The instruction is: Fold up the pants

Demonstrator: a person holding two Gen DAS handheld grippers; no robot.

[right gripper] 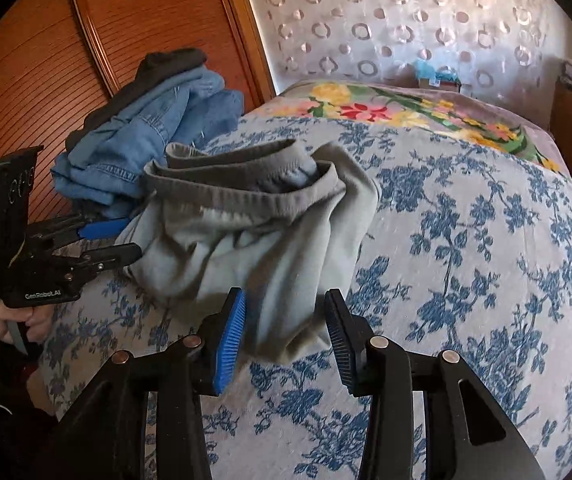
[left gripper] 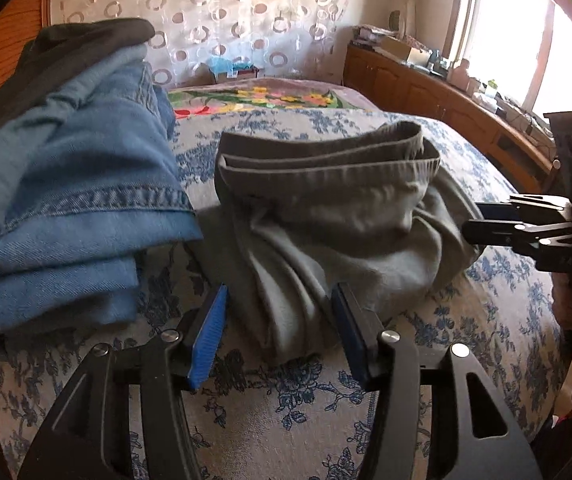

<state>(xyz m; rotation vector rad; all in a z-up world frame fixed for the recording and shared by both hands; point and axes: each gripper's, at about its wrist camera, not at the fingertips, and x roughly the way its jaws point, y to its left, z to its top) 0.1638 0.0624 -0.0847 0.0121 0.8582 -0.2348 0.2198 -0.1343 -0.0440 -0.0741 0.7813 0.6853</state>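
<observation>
Grey pants [left gripper: 326, 216] lie bunched on the bed, waistband up and away from me; they also show in the right wrist view [right gripper: 253, 232]. My left gripper [left gripper: 279, 300] is open, its blue pads on either side of the near grey cloth, not closed on it. My right gripper [right gripper: 283, 308] is open too, straddling the lower corner of the pants. Each gripper shows in the other's view: the right one [left gripper: 482, 220] at the pants' right edge, the left one [right gripper: 125, 238] at their left edge.
A pile of folded blue jeans and dark clothes [left gripper: 69, 184] sits left of the pants, also in the right wrist view [right gripper: 145, 132]. The bed has a blue-flowered cover [right gripper: 466, 240] and a bright floral blanket [right gripper: 406, 108]. A wooden wardrobe [right gripper: 45, 60] stands left, a cluttered sideboard [left gripper: 426, 80] right.
</observation>
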